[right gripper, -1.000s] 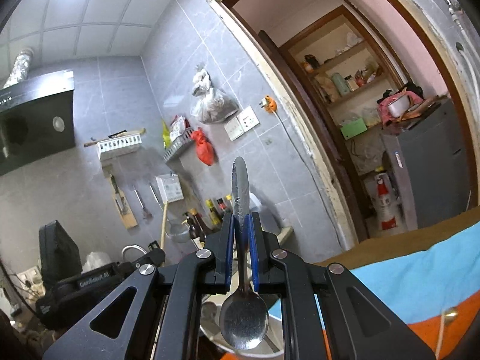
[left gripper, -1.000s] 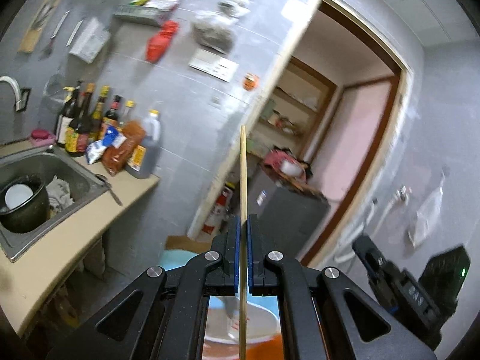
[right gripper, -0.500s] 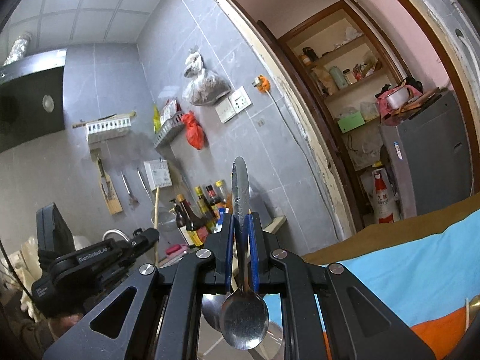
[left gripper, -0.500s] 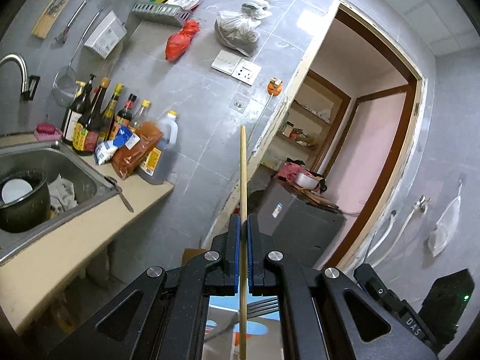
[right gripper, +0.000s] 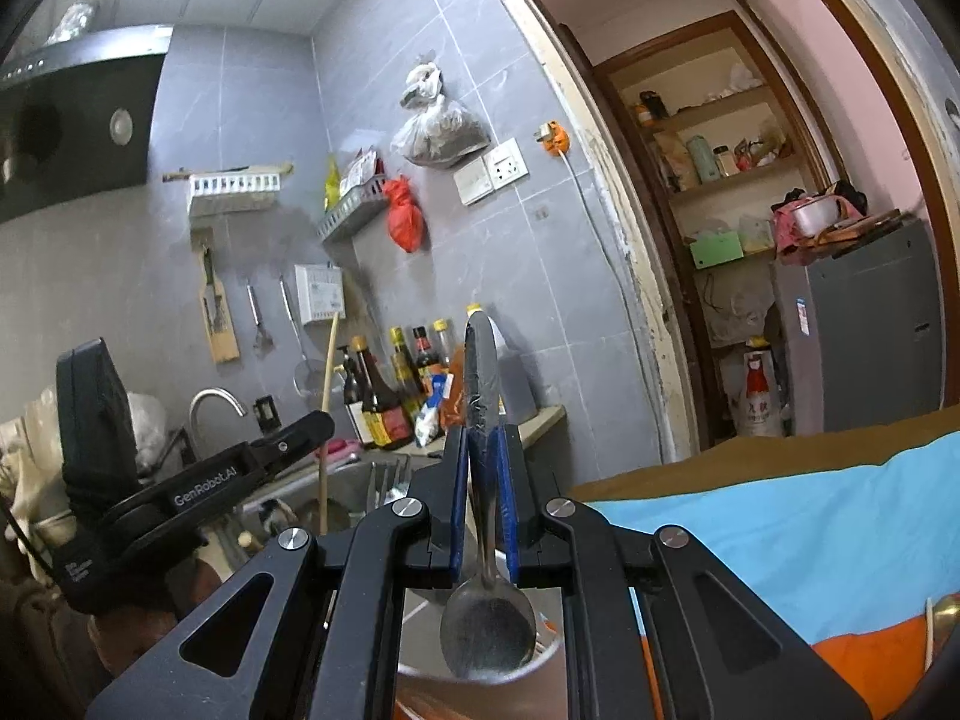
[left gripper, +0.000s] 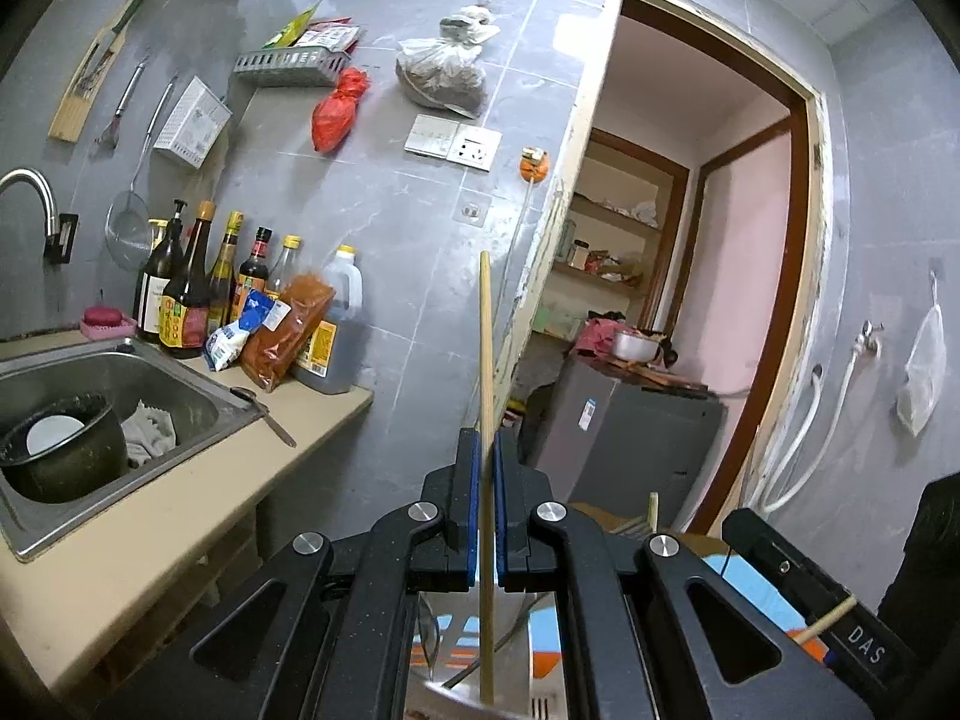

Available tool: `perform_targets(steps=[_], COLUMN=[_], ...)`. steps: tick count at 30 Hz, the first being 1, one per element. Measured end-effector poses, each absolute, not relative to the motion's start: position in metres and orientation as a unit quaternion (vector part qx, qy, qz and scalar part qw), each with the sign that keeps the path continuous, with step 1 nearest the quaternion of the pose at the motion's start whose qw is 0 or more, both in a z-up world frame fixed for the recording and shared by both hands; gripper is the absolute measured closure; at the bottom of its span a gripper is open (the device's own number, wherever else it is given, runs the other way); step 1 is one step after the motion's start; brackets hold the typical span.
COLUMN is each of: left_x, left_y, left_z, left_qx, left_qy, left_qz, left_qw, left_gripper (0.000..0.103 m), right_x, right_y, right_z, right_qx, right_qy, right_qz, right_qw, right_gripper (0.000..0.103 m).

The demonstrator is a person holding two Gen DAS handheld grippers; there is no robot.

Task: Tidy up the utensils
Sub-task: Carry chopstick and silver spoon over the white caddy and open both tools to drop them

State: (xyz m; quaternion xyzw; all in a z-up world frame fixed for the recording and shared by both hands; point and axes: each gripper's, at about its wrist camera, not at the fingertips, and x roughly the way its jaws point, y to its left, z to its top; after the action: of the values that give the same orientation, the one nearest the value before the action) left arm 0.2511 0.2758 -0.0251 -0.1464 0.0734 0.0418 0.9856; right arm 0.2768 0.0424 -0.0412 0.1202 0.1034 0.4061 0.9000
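While the left wrist view takes in the steel sink with a dark pot in it, the row of sauce bottles and the beige bench, the range hood at the upper left is shown only in the right wrist view. The fridge beyond the doorway appears in both.

A single wooden chopstick is pinched upright between the blue pads of the left tool; its upper end rises well above the fingertips, and its lower end reaches down into a shiny metal container seen just under the tool. In the right wrist view this tool is seen at the left, roughly level, with the chopstick upright in it.

A steel spoon is clamped by its handle in the right tool, bowl down and handle tip up. The bowl hangs at the mouth of a metal cup directly below. Fork tines are visible just left of this tool. A blue and orange cloth lies to the right.
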Motion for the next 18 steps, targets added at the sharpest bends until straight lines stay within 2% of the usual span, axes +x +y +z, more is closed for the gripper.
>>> perform_targets(steps=[8,10,12,15,17,18], left_x=[0.245,0.244,0.244,0.242,0.238,0.237], left_y=[0.277,0.276,0.276,0.277,0.275,0.273], left_z=[-0.028,-0.026,-0.024,-0.02,-0.013,-0.01], left_qx=[-0.152,-0.149,-0.153,-0.164,-0.171,-0.172], left_qy=[0.108,0.121,0.134,0.147,0.148,0.148], left_qz=[0.028,0.021,0.012,0.005,0.004,0.004], left_qw=[0.982,0.981,0.979,0.975,0.974,0.974], left_gripper=[0.101,0.1,0.098,0.085,0.077,0.073], right_x=[0.273,0.272,0.27,0.267,0.265,0.263], right_y=[0.041,0.038,0.037,0.03,0.022,0.018], right_z=[-0.039,-0.036,-0.033,-0.024,-0.015,-0.012], right_qx=[0.114,0.118,0.12,0.125,0.13,0.133], right_qy=[0.12,0.124,0.123,0.123,0.123,0.122], right_qz=[0.402,0.402,0.399,0.392,0.382,0.376], right_qw=[0.9,0.9,0.901,0.903,0.907,0.909], right_gripper=[0.091,0.077,0.077,0.076,0.067,0.054])
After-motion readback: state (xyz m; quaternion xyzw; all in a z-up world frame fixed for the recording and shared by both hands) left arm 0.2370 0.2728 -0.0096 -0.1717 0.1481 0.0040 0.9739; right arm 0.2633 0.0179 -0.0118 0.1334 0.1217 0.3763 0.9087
